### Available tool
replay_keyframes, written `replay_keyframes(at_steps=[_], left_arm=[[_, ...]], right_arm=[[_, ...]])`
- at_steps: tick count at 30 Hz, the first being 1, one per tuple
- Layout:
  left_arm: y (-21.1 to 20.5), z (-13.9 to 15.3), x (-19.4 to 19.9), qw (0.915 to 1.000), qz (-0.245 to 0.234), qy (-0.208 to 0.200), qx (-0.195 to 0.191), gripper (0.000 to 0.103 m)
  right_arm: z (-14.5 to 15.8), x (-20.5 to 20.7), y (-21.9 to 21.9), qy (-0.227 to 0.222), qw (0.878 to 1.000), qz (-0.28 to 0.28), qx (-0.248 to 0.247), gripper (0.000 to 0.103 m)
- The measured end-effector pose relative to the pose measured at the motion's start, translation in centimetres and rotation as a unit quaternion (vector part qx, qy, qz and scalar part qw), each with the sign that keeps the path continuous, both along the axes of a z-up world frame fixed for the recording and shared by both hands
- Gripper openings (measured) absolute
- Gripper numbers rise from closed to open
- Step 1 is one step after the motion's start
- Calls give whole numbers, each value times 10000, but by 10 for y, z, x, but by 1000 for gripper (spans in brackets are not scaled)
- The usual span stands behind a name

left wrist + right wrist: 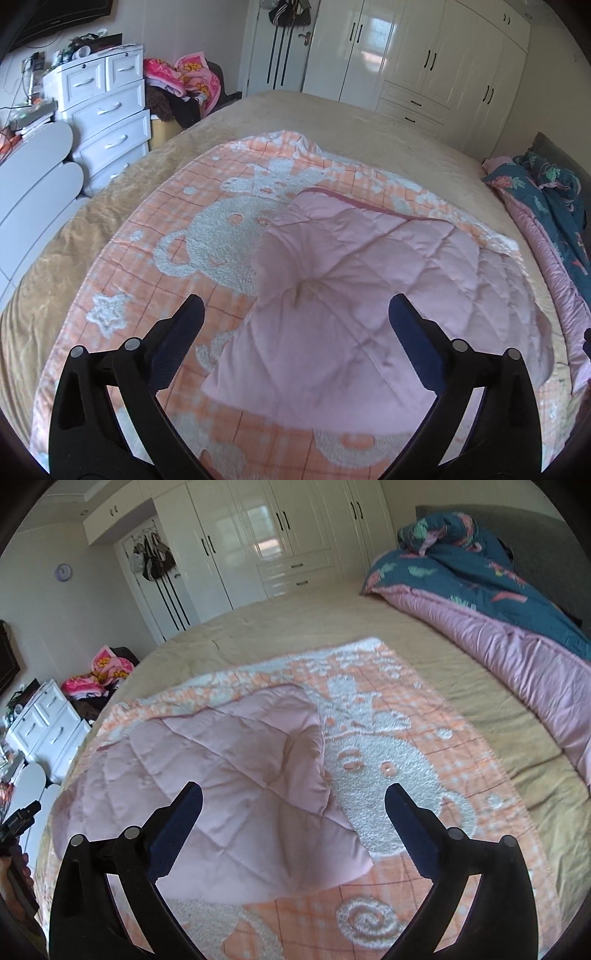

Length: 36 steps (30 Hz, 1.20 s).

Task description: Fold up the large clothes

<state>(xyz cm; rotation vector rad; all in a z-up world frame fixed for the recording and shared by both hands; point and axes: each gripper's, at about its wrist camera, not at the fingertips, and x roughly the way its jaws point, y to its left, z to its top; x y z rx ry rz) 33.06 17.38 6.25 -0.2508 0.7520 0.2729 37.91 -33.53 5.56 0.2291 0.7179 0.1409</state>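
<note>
A pink quilted garment (354, 295) lies folded on an orange-and-white bear-pattern blanket (207, 236) spread on the bed. It also shows in the right wrist view (229, 775), left of centre on the same blanket (399, 760). My left gripper (295, 314) is open and empty, hovering above the garment's left part. My right gripper (293, 803) is open and empty, above the garment's right edge. Neither touches the cloth.
The bed has a tan cover (388, 122). A teal and pink duvet (498, 602) is heaped at the headboard side. A white drawer chest (107, 110) and piled pink blankets (184, 77) stand beyond the bed's left side. White wardrobes (266, 535) line the far wall.
</note>
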Motion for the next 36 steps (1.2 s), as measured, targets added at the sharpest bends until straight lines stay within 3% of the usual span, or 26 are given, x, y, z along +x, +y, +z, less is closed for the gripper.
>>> replay_keyframes(at_steps=[7,17,28,36], left_arm=[[-1,11,-35,9999,8,-80,-76,94],[1,3,-80,9992,61,-113,-380,94],[-2,-35,-99,9978,89,192,-633,94],[-9,-69,-88,9946,97,430,-936,94]], right_arm=[[22,-40,1,-426,9985,64,-331,99],[13,-81,12,-511,9965,103,-660,99],[-27,-95,29,-134,9970,278,-707,99],[-53,-83,42,151,9977,292,-587,99]])
